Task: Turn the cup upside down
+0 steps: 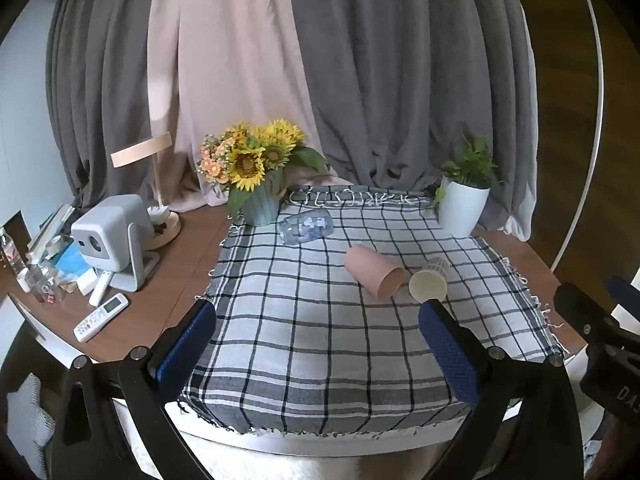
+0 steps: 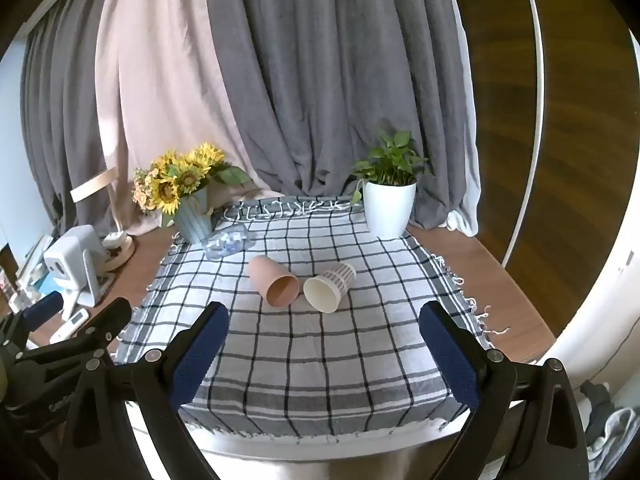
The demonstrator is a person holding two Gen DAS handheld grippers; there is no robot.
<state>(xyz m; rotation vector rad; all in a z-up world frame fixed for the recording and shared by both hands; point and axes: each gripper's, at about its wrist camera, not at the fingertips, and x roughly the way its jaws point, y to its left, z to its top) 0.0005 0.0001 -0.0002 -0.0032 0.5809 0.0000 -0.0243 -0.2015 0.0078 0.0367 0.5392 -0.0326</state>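
Left wrist view. My left claw [image 1: 316, 344] fills the lower part of the frame, its two blue-padded fingers [image 1: 186, 346] spread wide with nothing between them; it hangs at the near edge of the checked cloth [image 1: 320, 340], well short of any cup, because no grasp has begun. Right of centre lie the pink cup [image 1: 374, 272] and the paper cup [image 1: 430, 280], both on their sides with mouths turned toward me, their rims close together or touching; I cannot tell which. A clear glass jar [image 1: 306, 226] lies on its side above them, just beside the sunflower vase [image 1: 260, 204]. At the right edge, part of my right claw [image 1: 600, 320] shows.

Right wrist view. My right claw [image 2: 324, 348] occupies the lower frame, likewise fully spread and empty, pads [image 2: 450, 354] framing the cloth [image 2: 320, 360]. The pink cup [image 2: 276, 282] and paper cup [image 2: 330, 284] sit at centre, almost straight ahead, mouths angled toward each other. I judge this hand the better placed for either cup; which cup the task means is not shown. Lying sideways, a cup offers its wall to a pinch, then needs a quarter turn to stand mouth-down. The white plant pot [image 2: 388, 208] stands upper right, well apart. My left claw [image 2: 60, 320] enters at the left edge.
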